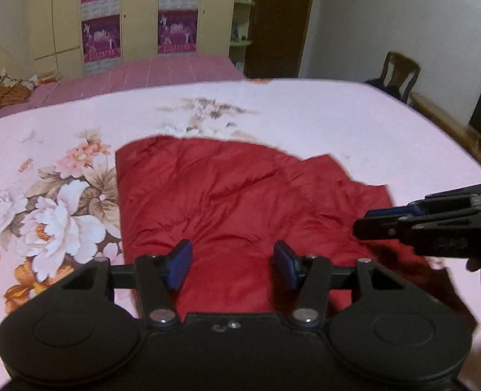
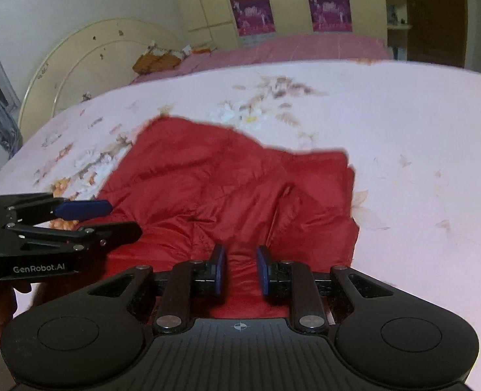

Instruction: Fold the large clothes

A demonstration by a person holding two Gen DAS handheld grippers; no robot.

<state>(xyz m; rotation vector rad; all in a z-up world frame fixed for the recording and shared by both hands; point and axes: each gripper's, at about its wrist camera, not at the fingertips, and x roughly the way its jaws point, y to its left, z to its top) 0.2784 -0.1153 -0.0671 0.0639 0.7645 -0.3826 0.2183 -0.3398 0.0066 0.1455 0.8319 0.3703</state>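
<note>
A red padded garment (image 1: 227, 202) lies spread and creased on a pink floral bedspread (image 1: 305, 120); it also shows in the right wrist view (image 2: 227, 189). My left gripper (image 1: 232, 265) is open, hovering over the garment's near part, holding nothing. It enters the right wrist view from the left (image 2: 110, 218). My right gripper (image 2: 240, 267) is open with a narrower gap, above the garment's near edge, empty. It enters the left wrist view from the right (image 1: 371, 221), over the garment's right side.
The bedspread (image 2: 403, 130) covers a wide bed. Behind are a pink-sheeted bed (image 1: 162, 68), a wardrobe (image 1: 136, 13), a wooden door (image 1: 276, 19), a chair (image 1: 400, 71) and a cream round headboard (image 2: 87, 65).
</note>
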